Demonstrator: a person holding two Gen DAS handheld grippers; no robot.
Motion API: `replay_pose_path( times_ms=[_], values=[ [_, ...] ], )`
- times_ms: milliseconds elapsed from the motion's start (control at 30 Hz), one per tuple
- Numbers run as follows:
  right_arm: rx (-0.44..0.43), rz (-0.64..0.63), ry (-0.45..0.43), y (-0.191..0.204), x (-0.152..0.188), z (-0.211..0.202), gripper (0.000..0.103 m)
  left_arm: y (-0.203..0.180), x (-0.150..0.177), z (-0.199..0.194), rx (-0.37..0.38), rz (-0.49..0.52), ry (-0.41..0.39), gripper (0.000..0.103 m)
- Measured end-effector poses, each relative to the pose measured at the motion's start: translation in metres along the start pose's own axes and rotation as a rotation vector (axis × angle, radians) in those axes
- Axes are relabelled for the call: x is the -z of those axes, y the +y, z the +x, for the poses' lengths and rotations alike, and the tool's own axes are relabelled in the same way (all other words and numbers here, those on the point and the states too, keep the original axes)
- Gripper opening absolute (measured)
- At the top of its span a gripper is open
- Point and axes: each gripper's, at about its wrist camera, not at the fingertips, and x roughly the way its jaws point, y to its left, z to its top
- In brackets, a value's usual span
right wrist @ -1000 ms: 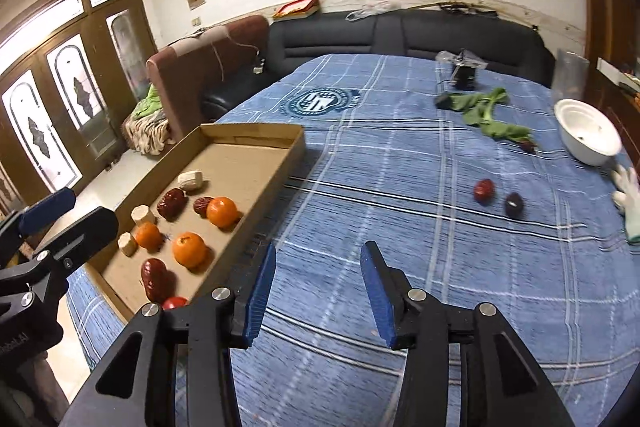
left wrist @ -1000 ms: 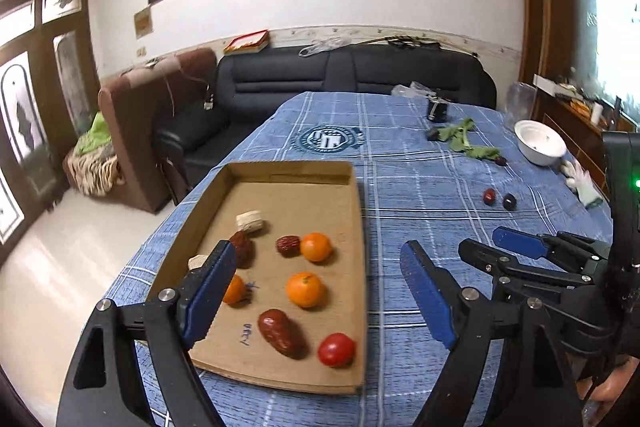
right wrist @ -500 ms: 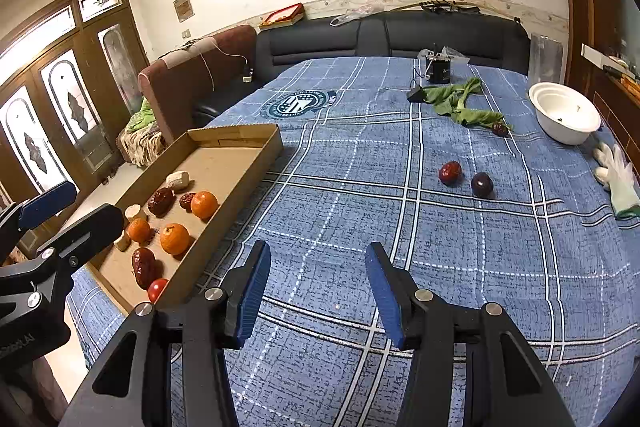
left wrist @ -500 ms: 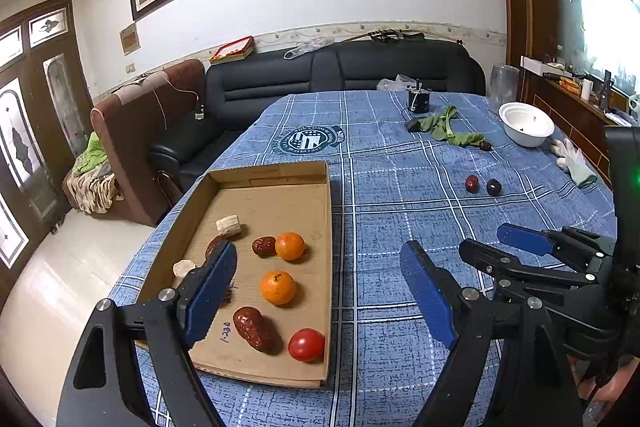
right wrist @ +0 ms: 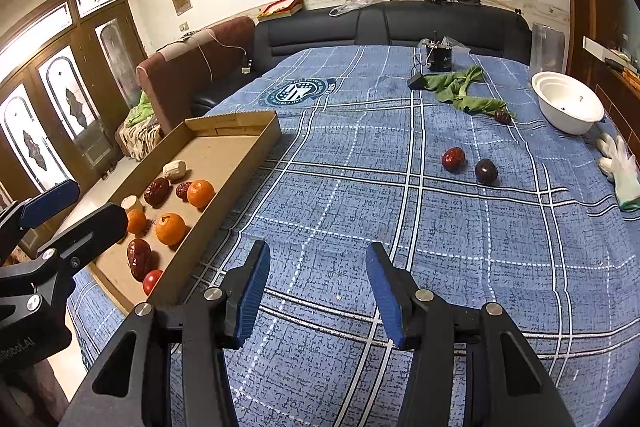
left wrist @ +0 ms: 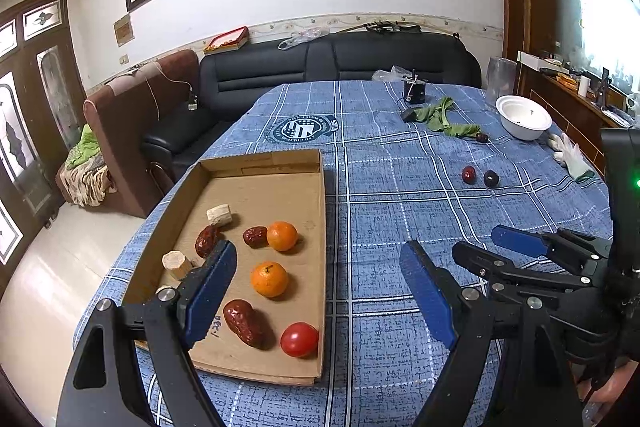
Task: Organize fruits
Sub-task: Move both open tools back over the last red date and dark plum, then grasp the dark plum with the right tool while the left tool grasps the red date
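Note:
A cardboard tray lies on the left of the blue checked table. It holds several fruits: oranges, red dates, a red tomato and pale chunks. A red date and a dark plum lie loose on the cloth to the right; they also show in the left wrist view. Another dark fruit lies by the green cloth. My left gripper is open and empty above the tray's near right edge. My right gripper is open and empty over bare cloth.
A white bowl, a white glove, a green cloth and a small black device sit at the far right. A black sofa stands behind the table.
Both grippers have drawn back and risen a little; the tray and the loose fruits look farther away. Both stay open and empty.

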Motion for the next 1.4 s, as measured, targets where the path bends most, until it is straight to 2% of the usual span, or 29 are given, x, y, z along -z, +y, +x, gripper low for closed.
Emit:
replay_pose_path(
  times_ms=[367,567,833,933,1100,1267,1400],
  values=[
    [0.025,0.044,0.025,-0.022,0.001,0.000,0.055,-0.001,0.003,0.013,0.029,-0.005,0.032,0.083],
    [0.079,0.105,0.041,-0.058,0.004,-0.005,0.055,-0.003,0.004,0.021,0.063,-0.014,0.055,0.083],
    [0.207,0.163,0.057,-0.118,-0.004,-0.008,0.054,-0.025,0.003,0.033,0.162,-0.013,0.071,0.083],
    [0.228,0.176,0.060,-0.136,-0.019,0.003,0.054,-0.032,0.004,0.036,0.177,-0.003,0.071,0.083],
    [0.244,0.132,0.071,-0.146,-0.050,0.047,0.054,-0.032,0.005,0.047,0.173,-0.009,0.097,0.083],
    [0.294,0.071,0.110,-0.149,-0.066,0.087,0.054,-0.028,0.004,0.057,0.168,-0.024,0.118,0.083],
    [0.297,0.053,0.140,-0.148,-0.070,0.107,0.052,-0.031,0.003,0.066,0.175,-0.018,0.138,0.083]
  ],
)
